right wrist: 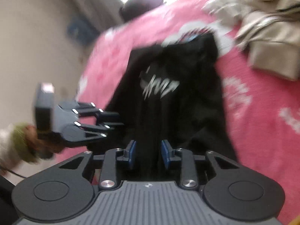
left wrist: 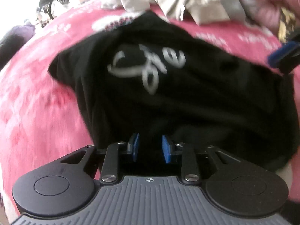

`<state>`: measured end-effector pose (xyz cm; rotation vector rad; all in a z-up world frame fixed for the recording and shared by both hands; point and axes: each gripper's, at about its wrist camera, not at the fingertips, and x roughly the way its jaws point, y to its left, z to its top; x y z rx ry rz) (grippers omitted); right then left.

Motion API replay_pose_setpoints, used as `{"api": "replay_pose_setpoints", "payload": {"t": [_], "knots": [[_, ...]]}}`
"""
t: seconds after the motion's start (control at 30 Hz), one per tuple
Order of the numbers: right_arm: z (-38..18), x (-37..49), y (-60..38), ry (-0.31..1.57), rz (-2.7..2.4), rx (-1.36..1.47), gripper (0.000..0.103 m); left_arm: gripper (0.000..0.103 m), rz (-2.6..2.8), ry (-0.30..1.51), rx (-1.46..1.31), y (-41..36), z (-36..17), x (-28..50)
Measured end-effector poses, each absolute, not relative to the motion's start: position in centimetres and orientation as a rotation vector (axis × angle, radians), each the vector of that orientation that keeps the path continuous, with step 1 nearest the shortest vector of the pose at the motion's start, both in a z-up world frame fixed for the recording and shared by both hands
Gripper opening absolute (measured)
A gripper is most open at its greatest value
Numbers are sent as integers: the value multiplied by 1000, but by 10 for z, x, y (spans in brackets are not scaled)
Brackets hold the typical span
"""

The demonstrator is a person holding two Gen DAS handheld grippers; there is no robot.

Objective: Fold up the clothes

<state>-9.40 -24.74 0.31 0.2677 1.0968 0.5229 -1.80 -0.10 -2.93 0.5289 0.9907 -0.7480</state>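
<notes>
Holding: I am lifting a black garment [left wrist: 168, 97] by its near edge, one set of fingers at each side, over a bed under a pink blanket [left wrist: 41, 86].
Item location: the black garment, with a white script print [left wrist: 148, 67], is lying across the pink blanket with its near hem raised toward both cameras.
Risk one: I am judging that the hem could slip free of either grip; both views are badly blurred, so everything is moving fast, and thin fabric pulled quickly can slide out from between the pads.
Risk two: I am judging that an uneven pull could drag the cloth askew and spoil the fold.
Risk three: the beige clothes [right wrist: 266, 37] are heaped near the far end; a long sweep could catch them.
Left fingers [left wrist: 151, 147]: standing only part open, blue pads [left wrist: 166, 148] with dark cloth draped between and over them; I am apparently pinching the hem, though the contact is hidden.
Right fingers [right wrist: 148, 154]: likewise part open, a fold of black fabric running between the pads; I am taking it as gripped.
Cross view: the left gripper is also showing at the garment's left edge in the right wrist view.
</notes>
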Motion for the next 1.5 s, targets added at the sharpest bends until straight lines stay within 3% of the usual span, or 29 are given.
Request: {"api": "replay_pose_setpoints", "payload": {"t": [0.2,0.43,0.8,1.03,1.3,1.5], "knots": [[-42,-110,-232,1260,487,163,31,23,-704,1147,487,44,-33,-60],[-42,-162,-271,1387,453,221,31,24,-628,1324,491,80,-22,-98],[22,-177,-331,1167,382,305,34,33,-336,1121,420,156,65,-70],[48,-125,-329,999,415,189,42,39,-408,915,353,84,61,-13],[41,-17,-279,907,460,150,47,40,-507,724,313,-34,22,53],[8,57,-229,912,455,58,47,40,-447,730,369,-60,-16,89]]}}
